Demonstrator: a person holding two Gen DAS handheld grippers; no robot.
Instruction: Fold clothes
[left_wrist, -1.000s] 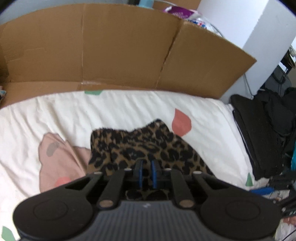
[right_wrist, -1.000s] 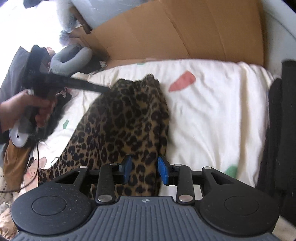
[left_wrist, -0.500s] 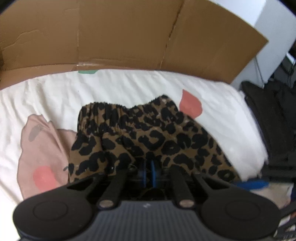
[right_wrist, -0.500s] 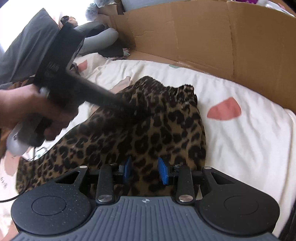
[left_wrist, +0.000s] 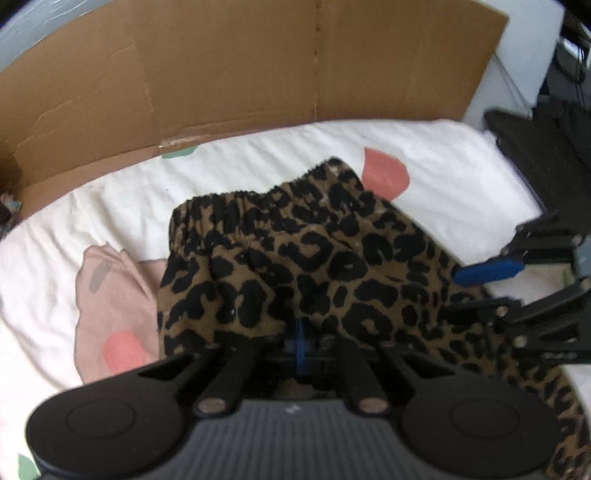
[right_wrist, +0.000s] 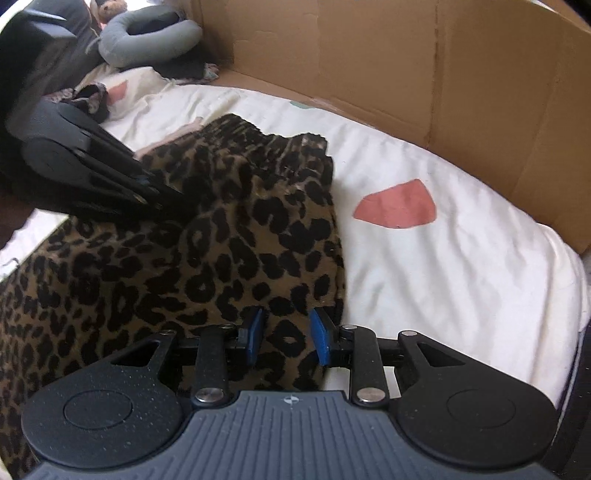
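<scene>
A leopard-print garment (left_wrist: 314, 258) with a gathered elastic waistband lies bunched on the white sheet (left_wrist: 92, 206). My left gripper (left_wrist: 301, 336) is shut on a pinch of its fabric near the bottom of the left wrist view. In the right wrist view it (right_wrist: 159, 197) comes in from the left, its tips sunk in the cloth. My right gripper (right_wrist: 287, 334) grips a thick fold at the garment's (right_wrist: 221, 258) right edge, the cloth filling the gap between its blue pads. In the left wrist view it (left_wrist: 465, 291) enters from the right.
A cardboard wall (left_wrist: 258, 74) stands along the far edge of the sheet (right_wrist: 461, 277). A pink patch (left_wrist: 110, 295) lies left of the garment. Black items (left_wrist: 546, 147) are piled off the right edge. A grey neck pillow (right_wrist: 147, 37) lies at the far left.
Both grippers have sunk and carried the leopard fabric toward its waistband. The left jaws have closed tight on the cloth. The right gripper has rolled and now shows in the left wrist view.
</scene>
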